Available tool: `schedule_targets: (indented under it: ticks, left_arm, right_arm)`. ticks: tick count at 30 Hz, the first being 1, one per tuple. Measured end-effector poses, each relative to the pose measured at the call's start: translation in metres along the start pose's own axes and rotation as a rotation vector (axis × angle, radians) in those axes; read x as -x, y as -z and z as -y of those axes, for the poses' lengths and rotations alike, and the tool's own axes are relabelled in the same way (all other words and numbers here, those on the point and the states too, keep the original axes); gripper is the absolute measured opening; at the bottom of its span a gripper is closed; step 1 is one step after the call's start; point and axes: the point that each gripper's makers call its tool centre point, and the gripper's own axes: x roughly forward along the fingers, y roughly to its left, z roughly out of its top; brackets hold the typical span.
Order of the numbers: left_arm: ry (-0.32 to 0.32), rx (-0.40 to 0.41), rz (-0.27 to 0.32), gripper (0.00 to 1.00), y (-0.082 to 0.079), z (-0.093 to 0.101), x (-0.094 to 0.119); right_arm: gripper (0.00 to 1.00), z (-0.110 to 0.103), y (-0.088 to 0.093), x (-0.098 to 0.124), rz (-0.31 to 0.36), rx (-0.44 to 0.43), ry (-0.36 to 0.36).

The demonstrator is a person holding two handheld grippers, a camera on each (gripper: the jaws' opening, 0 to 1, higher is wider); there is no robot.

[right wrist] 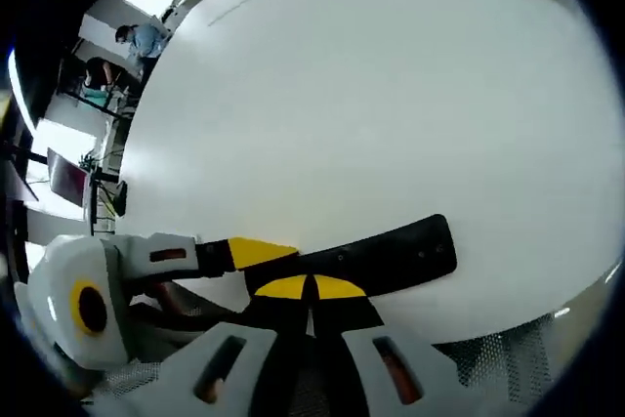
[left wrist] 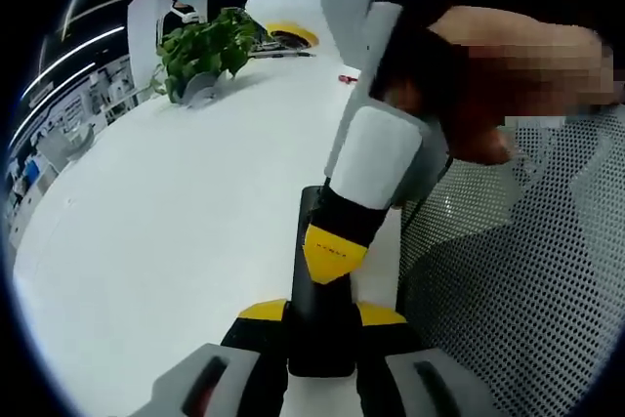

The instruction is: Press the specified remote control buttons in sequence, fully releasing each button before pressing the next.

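Observation:
A black remote control [left wrist: 321,341] lies lengthwise on the white table [left wrist: 166,241], near its edge. My left gripper [left wrist: 322,313] is shut on the remote's near end, one yellow tip on each side. My right gripper [left wrist: 332,253] comes down from the upper right, held by a hand [left wrist: 488,85], and its yellow tip rests on the remote's face. In the right gripper view the remote [right wrist: 391,253] stretches across, the right gripper [right wrist: 312,286] has its tips shut together against it, and the left gripper [right wrist: 256,259] clamps its left end.
A potted green plant [left wrist: 205,51] and a white and yellow object [left wrist: 289,34] stand at the table's far side, with a small red item [left wrist: 349,77] nearby. A grey mesh chair back [left wrist: 527,280] is right of the table edge. People stand far off [right wrist: 142,41].

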Motion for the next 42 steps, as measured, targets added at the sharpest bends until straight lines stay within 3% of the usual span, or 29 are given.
schedule_targets:
  ticks: [5, 10, 14, 25, 30, 36, 40, 42]
  left_arm:
    - [0.000, -0.007, -0.003, 0.25, 0.0001, 0.0005, -0.0001]
    - [-0.011, -0.003, -0.014, 0.25, -0.0007, 0.0006, -0.0006]
    - [-0.021, -0.012, -0.026, 0.25, -0.0011, 0.0010, -0.0017]
    - [-0.028, 0.023, -0.018, 0.24, -0.0027, 0.0004, -0.0027]
    - [-0.026, 0.044, -0.014, 0.24, -0.0034, 0.0007, -0.0019]
    - [-0.029, 0.058, -0.010, 0.24, -0.0034, 0.0003, -0.0024]
    - [-0.022, 0.063, -0.006, 0.24, -0.0036, 0.0000, -0.0022]
    - [-0.023, 0.047, -0.008, 0.24, -0.0034, 0.0003, -0.0024]
  right_arm:
    - [0.00, -0.0002, 0.0023, -0.0001, -0.016, -0.127, -0.026]
    - [0.00, -0.0076, 0.0048, 0.0016, -0.025, -0.166, -0.068]
    - [0.00, -0.0030, 0.0046, 0.0031, -0.016, -0.151, -0.031]
    - [0.00, -0.0023, 0.0062, 0.0013, -0.021, -0.133, -0.014]
    - [0.00, -0.0012, 0.0046, 0.0001, 0.005, -0.176, -0.022]
    - [0.00, -0.0019, 0.0028, -0.0013, -0.012, -0.062, 0.088]
    - [0.00, -0.0008, 0.0020, -0.0019, -0.021, -0.085, 0.063]
    - [0.00, -0.0027, 0.0024, -0.0016, -0.026, -0.115, -0.025]
